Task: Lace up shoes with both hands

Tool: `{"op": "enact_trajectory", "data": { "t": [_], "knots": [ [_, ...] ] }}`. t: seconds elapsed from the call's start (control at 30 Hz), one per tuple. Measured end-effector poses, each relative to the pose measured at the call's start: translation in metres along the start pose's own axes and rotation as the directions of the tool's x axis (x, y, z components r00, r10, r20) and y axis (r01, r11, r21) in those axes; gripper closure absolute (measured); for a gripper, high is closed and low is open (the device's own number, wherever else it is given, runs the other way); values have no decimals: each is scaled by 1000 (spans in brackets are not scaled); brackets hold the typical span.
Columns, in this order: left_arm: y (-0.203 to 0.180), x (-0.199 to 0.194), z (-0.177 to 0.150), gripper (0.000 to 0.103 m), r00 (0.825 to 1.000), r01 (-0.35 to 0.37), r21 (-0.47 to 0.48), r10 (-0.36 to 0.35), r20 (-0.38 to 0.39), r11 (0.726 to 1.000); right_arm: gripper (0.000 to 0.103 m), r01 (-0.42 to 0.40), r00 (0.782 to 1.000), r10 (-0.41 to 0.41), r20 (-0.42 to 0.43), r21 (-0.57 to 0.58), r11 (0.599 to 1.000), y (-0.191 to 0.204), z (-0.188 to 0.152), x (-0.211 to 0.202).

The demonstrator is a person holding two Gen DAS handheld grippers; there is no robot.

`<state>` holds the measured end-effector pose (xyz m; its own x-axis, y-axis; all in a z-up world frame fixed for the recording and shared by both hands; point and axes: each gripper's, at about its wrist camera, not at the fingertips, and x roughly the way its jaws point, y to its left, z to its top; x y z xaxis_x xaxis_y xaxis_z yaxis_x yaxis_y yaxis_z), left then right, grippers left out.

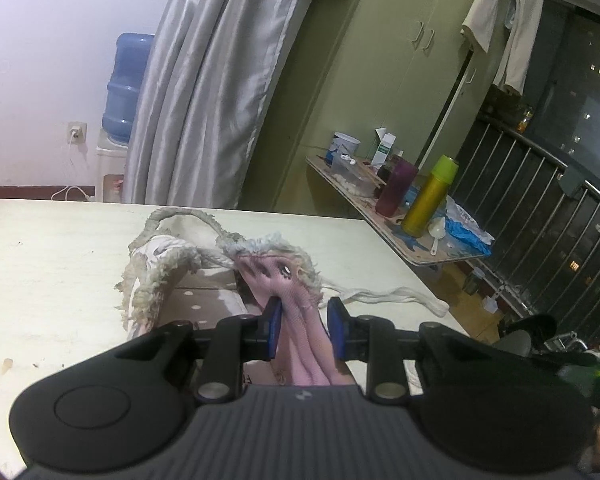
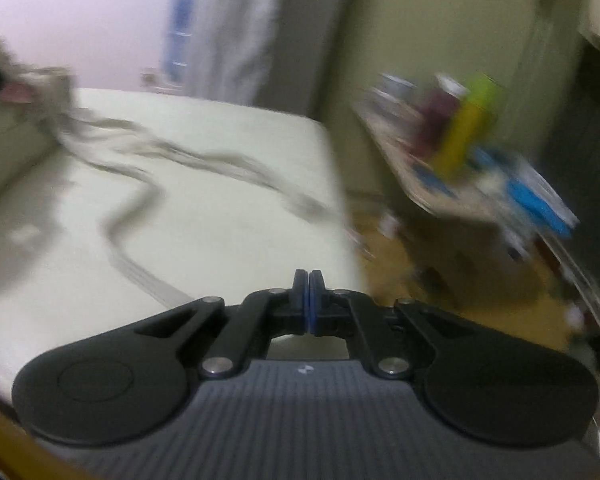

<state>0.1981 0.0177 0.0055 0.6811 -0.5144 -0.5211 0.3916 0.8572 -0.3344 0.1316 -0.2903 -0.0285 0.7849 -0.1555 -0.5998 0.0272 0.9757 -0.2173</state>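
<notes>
My left gripper (image 1: 305, 330) is matte black, with a grey ribbed body bearing a small white mark, two round black side housings, silver screws at the linkage pivots and blue pads on its fingers (image 1: 274, 330). My right gripper (image 2: 309, 300) looks the same: black linkages, silver screws, blue pads, ribbed grey centre.

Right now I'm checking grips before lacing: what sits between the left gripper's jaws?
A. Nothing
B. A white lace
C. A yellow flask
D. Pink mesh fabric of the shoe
D: the left gripper has its blue jaws on either side of the pink mesh fabric.
</notes>
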Motion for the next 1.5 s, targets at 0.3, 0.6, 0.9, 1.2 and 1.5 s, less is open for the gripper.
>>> {"op": "enact_trajectory", "data": {
  "t": [0.3,0.6,0.9,1.2,1.5],
  "knots": [
    [-1,1,4,76,1000,6,10,-6,-10,1000,100,-180,977,192,93,-125,976,-11,18,-18],
    [-1,1,1,75,999,28,41,-27,-18,999,96,-469,812,578,79,-500,728,60,108,63],
    [5,2,-1,72,997,69,6,-68,-23,998,96,-514,800,598,-53,-575,636,84,117,99],
    [3,2,-3,70,997,74,29,-73,-28,997,43,-538,788,610,-82,-571,620,87,120,107],
    [2,2,-5,66,996,83,34,-82,-23,996,81,-677,730,659,-181,-318,664,70,132,126]
  ]
}}
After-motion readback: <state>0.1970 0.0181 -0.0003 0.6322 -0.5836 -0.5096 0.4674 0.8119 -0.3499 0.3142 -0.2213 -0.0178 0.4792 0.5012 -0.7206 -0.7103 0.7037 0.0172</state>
